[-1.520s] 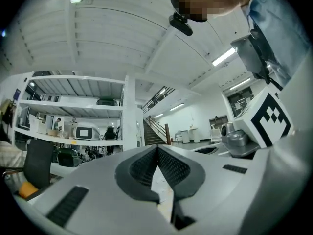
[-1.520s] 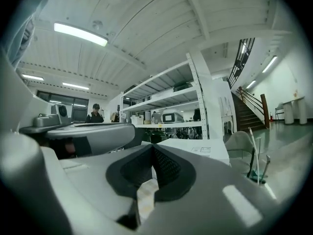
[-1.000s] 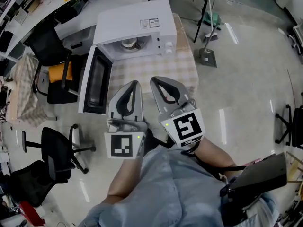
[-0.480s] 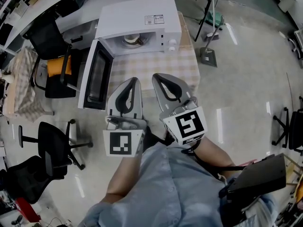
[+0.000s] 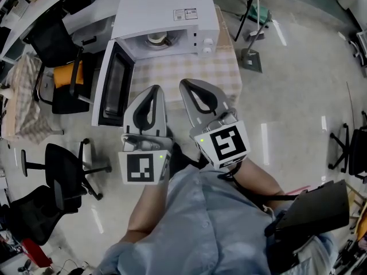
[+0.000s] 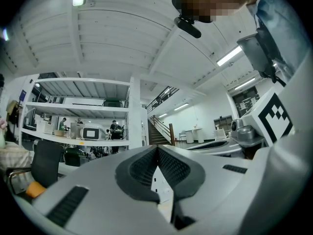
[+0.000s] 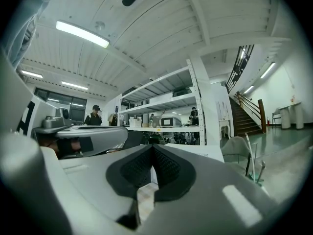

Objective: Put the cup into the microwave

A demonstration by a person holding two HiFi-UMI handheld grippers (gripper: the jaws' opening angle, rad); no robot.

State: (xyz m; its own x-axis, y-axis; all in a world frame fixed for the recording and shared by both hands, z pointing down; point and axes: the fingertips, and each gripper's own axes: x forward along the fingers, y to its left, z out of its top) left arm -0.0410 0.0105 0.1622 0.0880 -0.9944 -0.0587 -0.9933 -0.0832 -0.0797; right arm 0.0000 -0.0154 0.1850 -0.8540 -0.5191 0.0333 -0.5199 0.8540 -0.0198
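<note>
The microwave [image 5: 166, 19] is a boxy white shell with a smooth flat top. Its dark-glazed door [image 5: 112, 90] is swung wide to the left, past the tabletop's [image 5: 189, 76] edge. That tabletop wears a pale checked cloth. Inside the lit cavity sits the cup [image 5: 155, 39], a small round pale shape; the head view is too coarse to show its handle or material.

In front of the oven, the left gripper [image 5: 155, 88] and right gripper [image 5: 186, 83] are held side by side above the near edge of the cloth. They are close together, well short of the cavity. Both have matte grey, broad, tapering shells, and each carries a black-and-white marker cube at its rear.

Only the gripper views show the fingers. The left gripper's dark ribbed pads [image 6: 146, 165] meet at a single seam with nothing between them. The right gripper's pads [image 7: 139, 168] are pressed together the same way, also empty. A sliver of checked cloth shows below the right pair.

Only the head view shows the surroundings. The glossy floor [image 5: 298, 96] lies open to the right. Two black office chairs [image 5: 63, 179] crowd the left, beside the open door.
</note>
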